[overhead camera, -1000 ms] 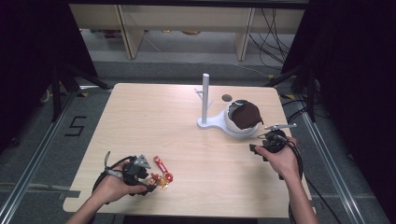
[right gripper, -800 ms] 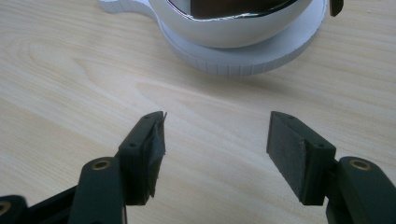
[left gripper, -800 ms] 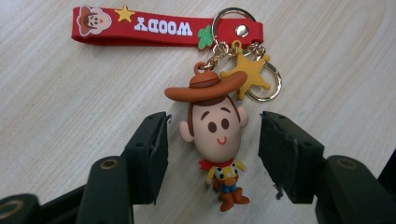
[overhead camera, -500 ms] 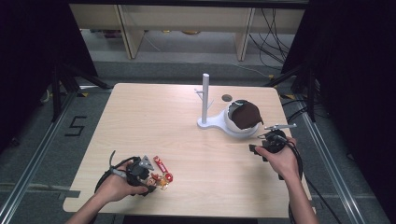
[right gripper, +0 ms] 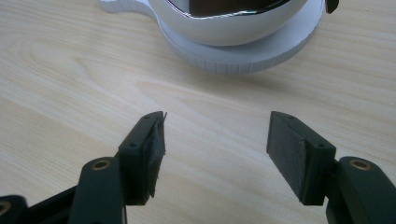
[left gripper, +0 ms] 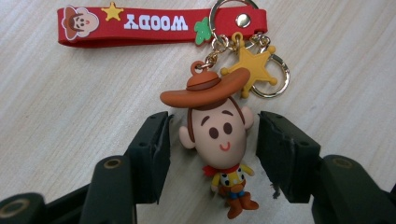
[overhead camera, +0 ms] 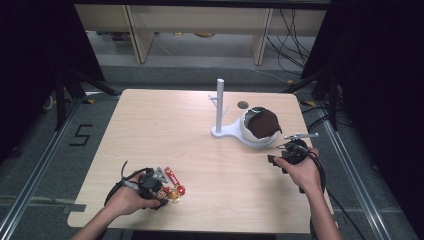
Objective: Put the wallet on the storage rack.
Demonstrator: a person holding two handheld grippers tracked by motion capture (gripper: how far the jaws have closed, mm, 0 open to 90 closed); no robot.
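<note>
The left gripper [left gripper: 210,140] sits low over the near-left part of the pale wooden table [overhead camera: 165,125], and right between its two black jaws lies the small rubber cowboy keychain figure with the brown hat and yellow shirt [left gripper: 219,140], flat on its back. Its long axis runs straight along the gripper's own line of sight: boots toward the gripper body, hat pointing away, so the jaws bracket the big round head from either side, across the short way. The jaws have just been closing on it, yet a thin strip of wood shows on both sides of the head; the pads do not press, so nothing is gripped at this point. Beyond the hat the gold star charm [left gripper: 246,70] and key ring [left gripper: 273,77] link up to the red rubber strap printed with white letters [left gripper: 159,23], which lies crosswise to the figure, well clear of the jaws. From above, the keychain shows as a red and gold cluster [overhead camera: 172,184] touching the left gripper's tip. The right gripper [right gripper: 217,154] stands wide apart and empty, far across the table, facing the white stand with a round bowl-shaped base and upright post [overhead camera: 235,127]. The left hand is plainly the nearer one; to my eye a little more squeeze on the head should do it.
</note>
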